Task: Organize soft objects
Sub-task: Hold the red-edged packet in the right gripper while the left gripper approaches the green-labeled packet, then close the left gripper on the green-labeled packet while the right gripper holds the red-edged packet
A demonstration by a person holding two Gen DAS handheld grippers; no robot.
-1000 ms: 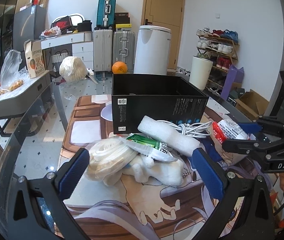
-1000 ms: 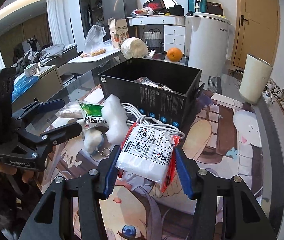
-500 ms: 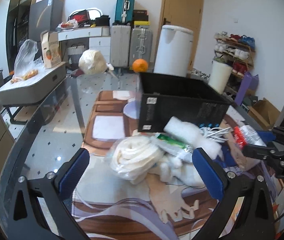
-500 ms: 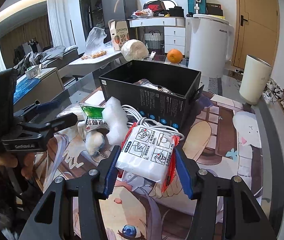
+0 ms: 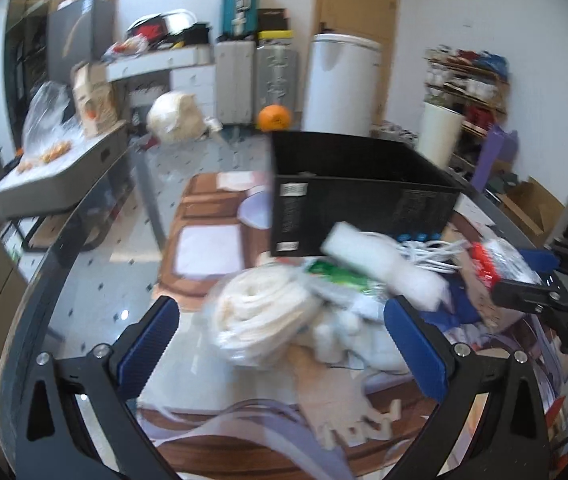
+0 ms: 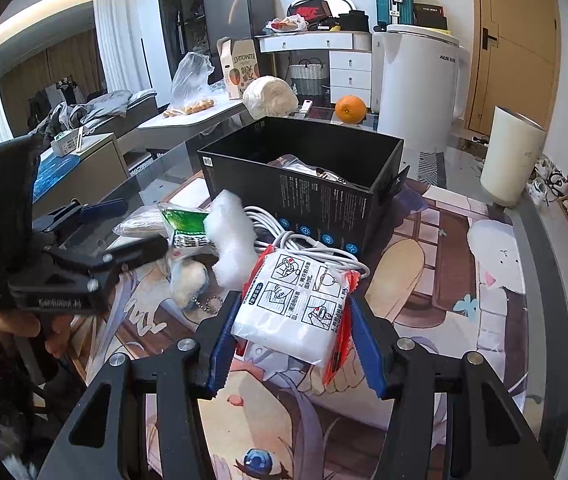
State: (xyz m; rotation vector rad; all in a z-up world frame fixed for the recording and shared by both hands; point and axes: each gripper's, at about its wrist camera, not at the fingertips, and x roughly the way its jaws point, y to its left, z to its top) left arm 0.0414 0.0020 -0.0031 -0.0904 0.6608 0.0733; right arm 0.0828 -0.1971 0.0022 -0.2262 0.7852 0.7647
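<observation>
My right gripper (image 6: 293, 340) is shut on a white packet with red edges (image 6: 299, 300), held just above the printed mat in front of the black box (image 6: 323, 200). The same packet (image 5: 499, 260) shows at the right of the left wrist view. My left gripper (image 5: 282, 340) is open, and a cream bundle in clear plastic (image 5: 260, 320) lies between its blue pads without touching them. Beyond the bundle lies a pile: a green sachet (image 6: 186, 228), a white foam roll (image 6: 232, 240), a coiled white cable (image 6: 303, 244) and a small plush with a keychain (image 6: 188, 280). The box (image 5: 363, 200) holds a bagged item.
The glass table (image 5: 96, 272) curves away at the left, with the floor visible through it. At its far end sit an orange (image 6: 349, 109) and a wrapped white bundle (image 6: 270, 96). A white appliance (image 6: 419, 80) and a white bin (image 6: 511, 156) stand beyond the table.
The left gripper has swung a little to the left, so the pile and box sit further right in its view, now blurred. The right gripper holds the packet in the same place.
</observation>
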